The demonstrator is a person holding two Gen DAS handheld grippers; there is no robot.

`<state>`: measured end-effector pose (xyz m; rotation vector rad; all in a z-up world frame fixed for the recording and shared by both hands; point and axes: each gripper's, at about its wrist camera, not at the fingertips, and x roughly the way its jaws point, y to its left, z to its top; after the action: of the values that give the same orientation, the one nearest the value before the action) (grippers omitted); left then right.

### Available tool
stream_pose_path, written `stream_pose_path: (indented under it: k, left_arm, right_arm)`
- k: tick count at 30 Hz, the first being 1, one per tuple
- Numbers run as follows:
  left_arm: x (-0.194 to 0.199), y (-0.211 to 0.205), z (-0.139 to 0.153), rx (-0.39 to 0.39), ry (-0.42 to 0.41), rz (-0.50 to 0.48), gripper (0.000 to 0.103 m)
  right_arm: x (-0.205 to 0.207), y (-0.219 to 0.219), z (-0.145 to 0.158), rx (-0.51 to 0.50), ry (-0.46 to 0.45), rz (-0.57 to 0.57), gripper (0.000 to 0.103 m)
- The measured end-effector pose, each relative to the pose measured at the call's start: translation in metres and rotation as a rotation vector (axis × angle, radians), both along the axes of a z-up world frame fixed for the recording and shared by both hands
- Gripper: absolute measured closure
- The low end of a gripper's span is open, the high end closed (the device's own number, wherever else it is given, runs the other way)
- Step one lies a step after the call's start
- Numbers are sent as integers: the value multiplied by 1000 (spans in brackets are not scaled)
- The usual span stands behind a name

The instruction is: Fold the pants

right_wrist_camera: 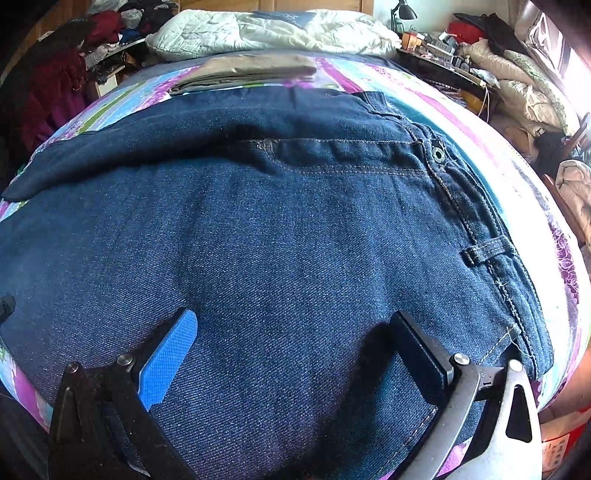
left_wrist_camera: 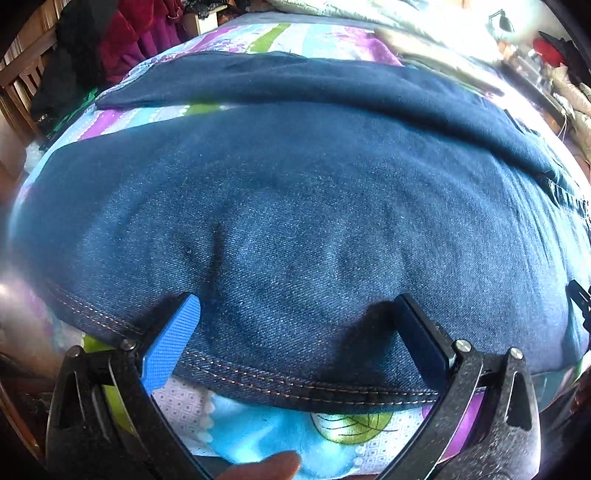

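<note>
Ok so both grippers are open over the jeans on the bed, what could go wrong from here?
1. The left gripper sits at the stitched side seam of the jeans; closing here might also pinch the patterned bedsheet just below that seam.
2. The right gripper hovers over flat denim away from any edge, so it may catch only the top layer.
3. The far leg lies creased; folding now could trap that wrinkle.

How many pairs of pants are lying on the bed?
2: dark blue jeans spread out under both open grippers, and folded tan pants beyond them near the white quilt. Others may be hidden.
</note>
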<state>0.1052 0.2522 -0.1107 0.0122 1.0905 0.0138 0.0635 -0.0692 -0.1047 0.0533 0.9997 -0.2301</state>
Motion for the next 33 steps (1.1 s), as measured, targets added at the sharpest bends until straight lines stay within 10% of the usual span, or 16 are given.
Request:
stream_pose_path:
  k: [14, 19, 28, 33]
  left_arm:
    - [-9, 15, 0, -33, -87, -62, 1]
    - [9, 57, 51, -172, -177, -48, 0]
    - [220, 206, 128, -37, -321, 98, 0]
    - [337, 274, 81, -221, -179, 280, 1]
  right_arm:
    - [15, -7, 8, 56, 36, 52, 0]
    - [29, -29, 66, 21, -160, 83, 2]
    - [114, -112, 126, -70, -264, -96, 2]
    - [145, -122, 127, -128, -239, -128, 2]
